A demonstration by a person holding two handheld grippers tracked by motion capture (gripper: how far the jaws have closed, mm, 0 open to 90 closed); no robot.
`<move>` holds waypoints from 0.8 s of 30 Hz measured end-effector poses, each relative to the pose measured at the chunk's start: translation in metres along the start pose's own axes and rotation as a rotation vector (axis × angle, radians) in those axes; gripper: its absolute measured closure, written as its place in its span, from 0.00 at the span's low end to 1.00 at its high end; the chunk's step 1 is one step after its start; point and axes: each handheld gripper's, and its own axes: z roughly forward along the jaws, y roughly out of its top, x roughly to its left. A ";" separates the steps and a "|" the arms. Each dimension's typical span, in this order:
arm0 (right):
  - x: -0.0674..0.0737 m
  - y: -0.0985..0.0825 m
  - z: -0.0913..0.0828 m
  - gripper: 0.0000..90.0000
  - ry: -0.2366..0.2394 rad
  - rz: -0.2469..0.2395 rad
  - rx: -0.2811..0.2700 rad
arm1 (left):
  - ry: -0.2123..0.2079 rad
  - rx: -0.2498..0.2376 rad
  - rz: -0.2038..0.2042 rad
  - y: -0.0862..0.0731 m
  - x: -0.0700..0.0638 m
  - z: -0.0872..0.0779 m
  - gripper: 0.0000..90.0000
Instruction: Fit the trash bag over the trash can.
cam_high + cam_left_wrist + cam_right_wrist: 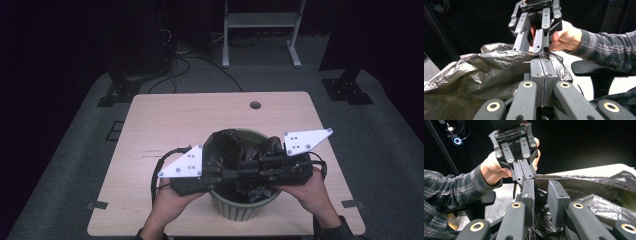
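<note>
The table (165,117) is bare all around the bin (245,207), so a hand can pass freely behind it and to either side. Over the bin's mouth the way down is blocked: both grippers (left (235,174), right (250,166)) meet tip to tip above it, and the black bag (227,145) bunches up across the opening.
</note>
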 end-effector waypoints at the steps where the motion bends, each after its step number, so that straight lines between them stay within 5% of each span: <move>1: 0.000 0.000 0.000 0.84 0.003 -0.003 0.001 | -0.004 -0.006 -0.003 0.000 0.000 0.000 0.99; 9: -0.003 0.000 -0.003 0.83 0.058 0.017 -0.019 | -0.015 0.001 0.001 -0.001 0.000 0.002 0.99; 15: -0.003 0.000 -0.001 0.97 0.098 0.008 -0.005 | -0.020 0.009 0.015 -0.001 0.001 0.003 0.96; 24: -0.003 -0.001 -0.009 1.00 0.046 0.000 -0.023 | -0.010 -0.005 0.007 -0.003 0.001 -0.003 0.98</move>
